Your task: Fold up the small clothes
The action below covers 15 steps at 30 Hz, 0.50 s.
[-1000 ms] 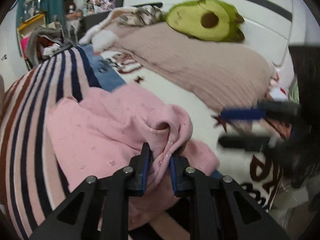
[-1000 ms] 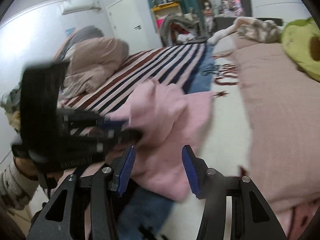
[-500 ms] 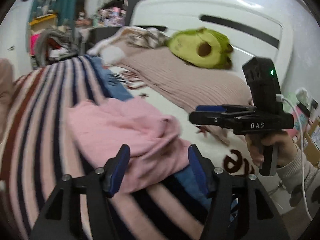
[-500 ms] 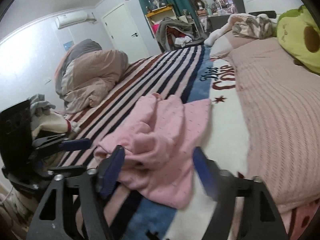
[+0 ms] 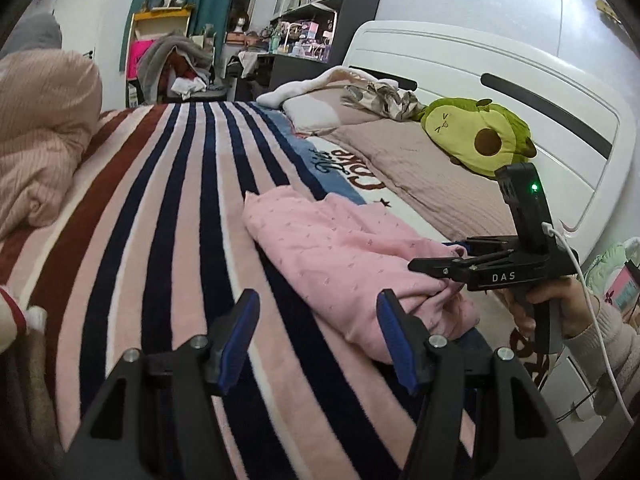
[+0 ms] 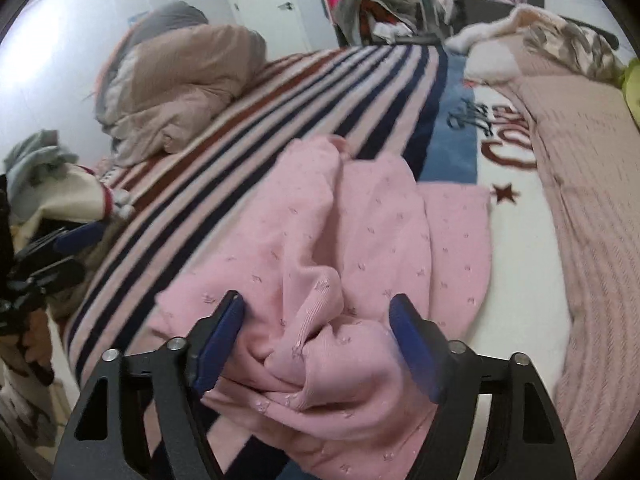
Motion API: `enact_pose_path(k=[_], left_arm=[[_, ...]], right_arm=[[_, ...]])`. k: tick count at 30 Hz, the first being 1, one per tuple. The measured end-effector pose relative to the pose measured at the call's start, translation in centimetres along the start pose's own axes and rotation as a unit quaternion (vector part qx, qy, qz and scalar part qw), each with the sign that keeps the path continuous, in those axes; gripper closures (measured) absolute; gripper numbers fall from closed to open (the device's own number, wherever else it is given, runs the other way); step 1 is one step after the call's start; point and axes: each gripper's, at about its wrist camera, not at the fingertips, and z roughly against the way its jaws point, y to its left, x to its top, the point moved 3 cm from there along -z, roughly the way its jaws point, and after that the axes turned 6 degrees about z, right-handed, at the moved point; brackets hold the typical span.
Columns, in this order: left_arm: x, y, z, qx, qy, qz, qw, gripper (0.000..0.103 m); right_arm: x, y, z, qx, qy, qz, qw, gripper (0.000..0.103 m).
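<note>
A small pink knitted garment (image 5: 344, 252) lies crumpled on the striped blanket (image 5: 168, 216); it also shows in the right wrist view (image 6: 360, 248). My left gripper (image 5: 316, 340) is open and empty, held back from the garment's near left edge. My right gripper (image 6: 316, 344) is open, its jaws on either side of a bunched ribbed fold at the garment's near end. In the left wrist view the right gripper (image 5: 440, 268) reaches over the garment from the right.
A beige duvet (image 5: 44, 136) is heaped at the left. A beige pillow cover (image 5: 420, 168) and an avocado plush (image 5: 480, 140) lie by the white headboard (image 5: 520, 92). Clothes (image 6: 52, 184) are piled at the bed's left edge.
My left gripper let go of the pink garment, opened and drew back. My right gripper moved in over the garment's near end, jaws open wide.
</note>
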Motion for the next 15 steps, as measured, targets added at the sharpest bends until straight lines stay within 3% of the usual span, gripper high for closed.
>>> enact_pose_path(k=[1, 2, 15], left_arm=[[-0.1, 0.1, -0.1, -0.003, 0.001, 0.003, 1.0000, 0.046], [-0.1, 0.0, -0.2, -0.005, 0.003, 0.005, 1.0000, 0.046], [0.1, -2.4, 0.7, -0.022, -0.008, -0.010, 0.9997, 0.046]], right_arm=[[-0.2, 0.0, 0.0, 0.002, -0.001, -0.002, 1.000, 0.070], [-0.6, -0.1, 0.3, 0.000, -0.006, -0.004, 1.000, 0.087], [-4.2, -0.9, 7.5, -0.053, -0.064, -0.033, 0.996, 0.090]])
